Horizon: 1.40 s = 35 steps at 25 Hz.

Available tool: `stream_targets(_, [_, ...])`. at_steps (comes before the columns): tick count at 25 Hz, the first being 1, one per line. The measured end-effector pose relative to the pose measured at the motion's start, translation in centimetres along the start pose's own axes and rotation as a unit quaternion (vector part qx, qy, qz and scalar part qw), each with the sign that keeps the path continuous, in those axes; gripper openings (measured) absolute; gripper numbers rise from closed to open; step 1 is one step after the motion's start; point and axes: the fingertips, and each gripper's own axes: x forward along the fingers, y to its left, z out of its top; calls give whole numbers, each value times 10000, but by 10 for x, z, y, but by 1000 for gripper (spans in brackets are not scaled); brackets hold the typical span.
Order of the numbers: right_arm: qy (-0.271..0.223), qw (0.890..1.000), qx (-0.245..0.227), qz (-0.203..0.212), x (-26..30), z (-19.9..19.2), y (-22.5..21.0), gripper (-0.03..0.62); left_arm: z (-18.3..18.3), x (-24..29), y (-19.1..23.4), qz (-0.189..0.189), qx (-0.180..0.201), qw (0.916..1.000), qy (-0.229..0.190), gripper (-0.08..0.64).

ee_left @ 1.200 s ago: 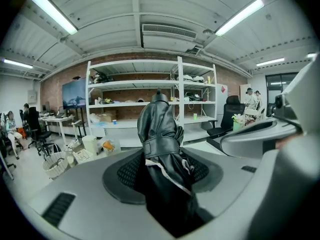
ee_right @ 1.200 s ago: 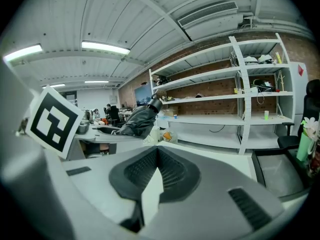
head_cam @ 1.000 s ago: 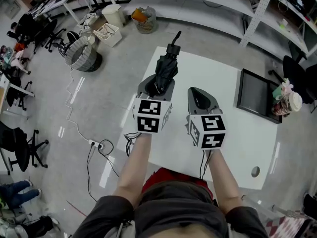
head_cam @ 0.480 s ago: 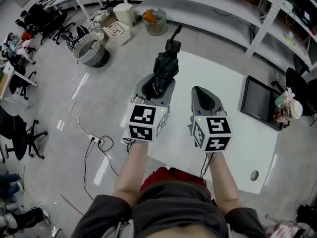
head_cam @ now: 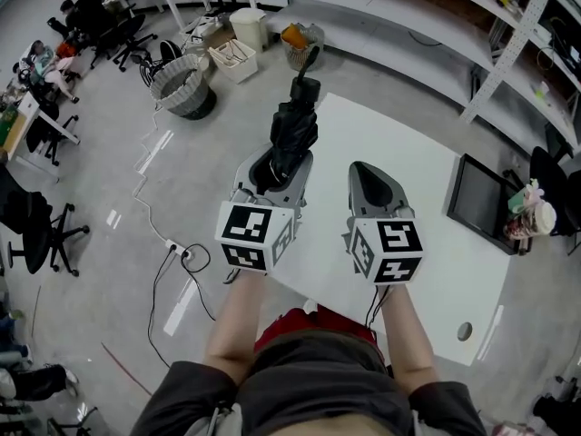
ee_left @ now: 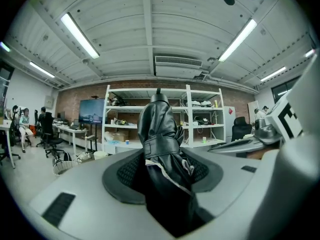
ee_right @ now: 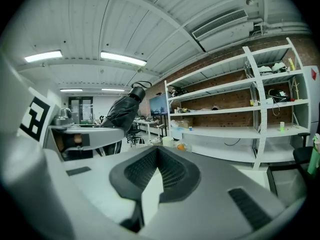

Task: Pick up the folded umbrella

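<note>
The folded umbrella point(head_cam: 292, 133) is black, strapped round its middle, with its handle pointing away from me. My left gripper point(head_cam: 277, 166) is shut on its near end and holds it in the air above the white table point(head_cam: 427, 189). In the left gripper view the umbrella point(ee_left: 162, 149) stands clamped between the grey jaws of the left gripper point(ee_left: 162, 179). My right gripper point(head_cam: 363, 173) hovers beside it on the right, shut and empty. In the right gripper view the tips of the right gripper point(ee_right: 157, 156) meet, and the umbrella point(ee_right: 122, 113) shows at the left.
A dark flat screen point(head_cam: 481, 203) lies at the table's right edge, with a jar of small things point(head_cam: 529, 214) beyond it. Wire baskets point(head_cam: 186, 84) and a bin point(head_cam: 304, 44) stand on the floor at the far left. Cables point(head_cam: 182, 257) run across the floor. Shelving lines the back.
Both grippers have risen, and the left has drifted a little leftward with the umbrella still in it. The right gripper stays shut and empty.
</note>
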Motion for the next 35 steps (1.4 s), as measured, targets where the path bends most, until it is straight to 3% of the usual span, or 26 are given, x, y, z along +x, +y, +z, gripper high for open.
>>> stream_targets(15, [-327, 9991, -65, 266, -23, 19, 50, 18, 8, -71, 10, 230, -52, 9995, -198, 212])
stream_targets(29, [-430, 9975, 12, 560, -38, 26, 55, 18, 21, -97, 4, 538, 17, 9980, -340, 212])
stream_targets(35, [-463, 9968, -31, 655, -45, 29, 78, 18, 25, -126, 11, 614, 18, 9972, -425, 212])
